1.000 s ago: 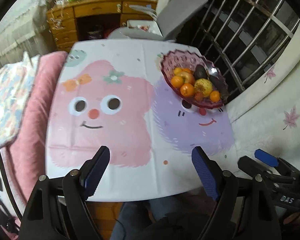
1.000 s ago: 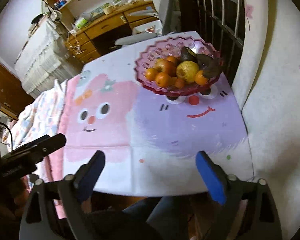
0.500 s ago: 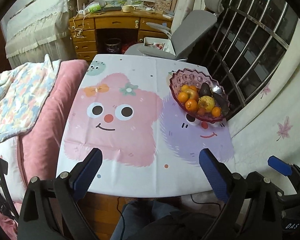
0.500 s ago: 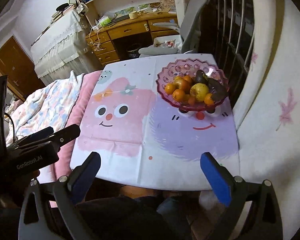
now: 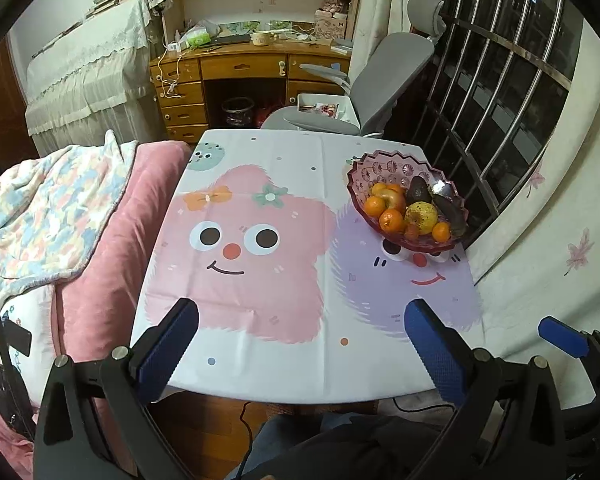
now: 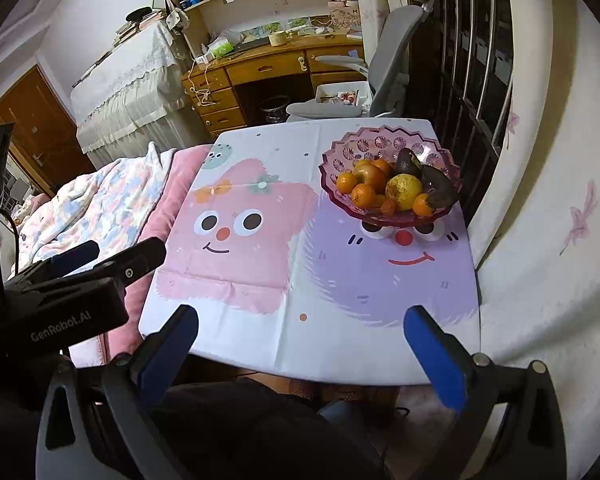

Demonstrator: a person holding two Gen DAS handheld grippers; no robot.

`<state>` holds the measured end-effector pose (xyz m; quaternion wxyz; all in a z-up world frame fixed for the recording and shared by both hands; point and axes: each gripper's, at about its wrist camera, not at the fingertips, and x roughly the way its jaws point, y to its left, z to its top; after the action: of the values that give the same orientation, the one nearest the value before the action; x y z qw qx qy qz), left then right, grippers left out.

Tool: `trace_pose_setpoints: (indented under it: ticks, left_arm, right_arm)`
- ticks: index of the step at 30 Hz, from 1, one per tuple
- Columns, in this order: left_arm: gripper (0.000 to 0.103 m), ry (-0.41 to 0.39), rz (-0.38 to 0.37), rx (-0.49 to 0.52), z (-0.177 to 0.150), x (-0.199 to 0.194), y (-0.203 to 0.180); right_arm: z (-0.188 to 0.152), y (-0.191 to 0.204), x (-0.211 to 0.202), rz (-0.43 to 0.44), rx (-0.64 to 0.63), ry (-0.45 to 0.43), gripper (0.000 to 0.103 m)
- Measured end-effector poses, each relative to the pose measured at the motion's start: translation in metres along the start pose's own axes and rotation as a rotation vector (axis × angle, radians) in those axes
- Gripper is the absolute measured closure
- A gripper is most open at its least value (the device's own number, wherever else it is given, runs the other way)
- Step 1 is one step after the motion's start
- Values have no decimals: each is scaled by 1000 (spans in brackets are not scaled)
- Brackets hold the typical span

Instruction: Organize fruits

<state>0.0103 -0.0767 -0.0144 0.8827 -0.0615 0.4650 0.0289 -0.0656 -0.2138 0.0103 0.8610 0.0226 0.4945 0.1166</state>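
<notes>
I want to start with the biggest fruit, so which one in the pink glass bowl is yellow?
The large yellow pear-like fruit at the bowl's middle; the round ones beside it are orange, those behind are dark.

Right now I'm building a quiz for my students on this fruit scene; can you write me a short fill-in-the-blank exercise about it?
1. All the fruit sits in the pink glass ____ on the tablecloth.
2. The left gripper and right gripper both stand ____, holding nothing.
3. The bowl rests on the ____ cartoon face, not the pink one.
4. The largest yellow fruit lies beside a dark ____.

Missing words: bowl; open; purple; avocado
</notes>
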Motion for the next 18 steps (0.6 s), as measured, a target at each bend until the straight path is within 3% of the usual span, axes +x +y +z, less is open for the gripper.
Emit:
trace_pose_setpoints:
  ticks: [18]
  left_arm:
    - [1, 10, 7, 32, -2, 5, -4]
  right_arm:
    - [-5, 0, 4, -17, 18, 1, 0]
